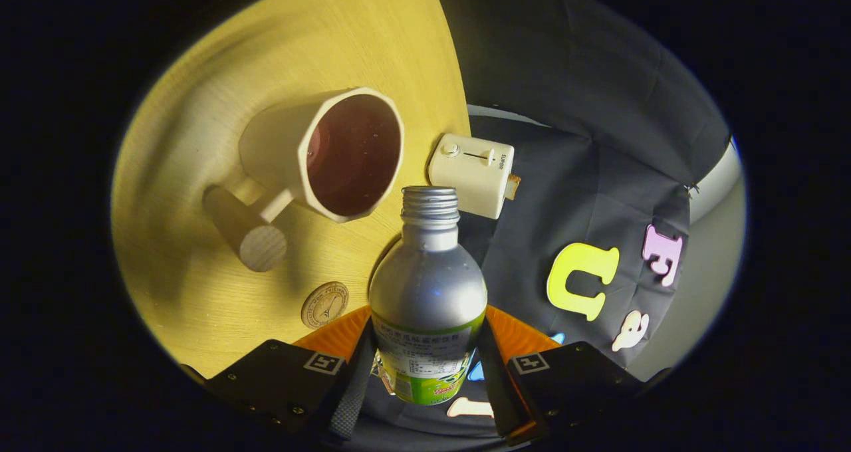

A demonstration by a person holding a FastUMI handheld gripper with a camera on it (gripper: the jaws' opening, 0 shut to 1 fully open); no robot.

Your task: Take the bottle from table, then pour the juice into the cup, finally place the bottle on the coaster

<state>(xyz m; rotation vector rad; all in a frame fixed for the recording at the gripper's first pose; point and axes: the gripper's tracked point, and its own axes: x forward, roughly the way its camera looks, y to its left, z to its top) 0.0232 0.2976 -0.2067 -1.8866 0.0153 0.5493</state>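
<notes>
Silver bottle (427,286) (label too small to read) clamped between fingers (354,379), near cup (332,156).

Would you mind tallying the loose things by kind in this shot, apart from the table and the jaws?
Bottle, uncapped, clamped between the jaws of the gripper: 1
Cup with wooden handle: 1
Round coaster: 1
Small white box with slider: 1
Total: 4
</notes>
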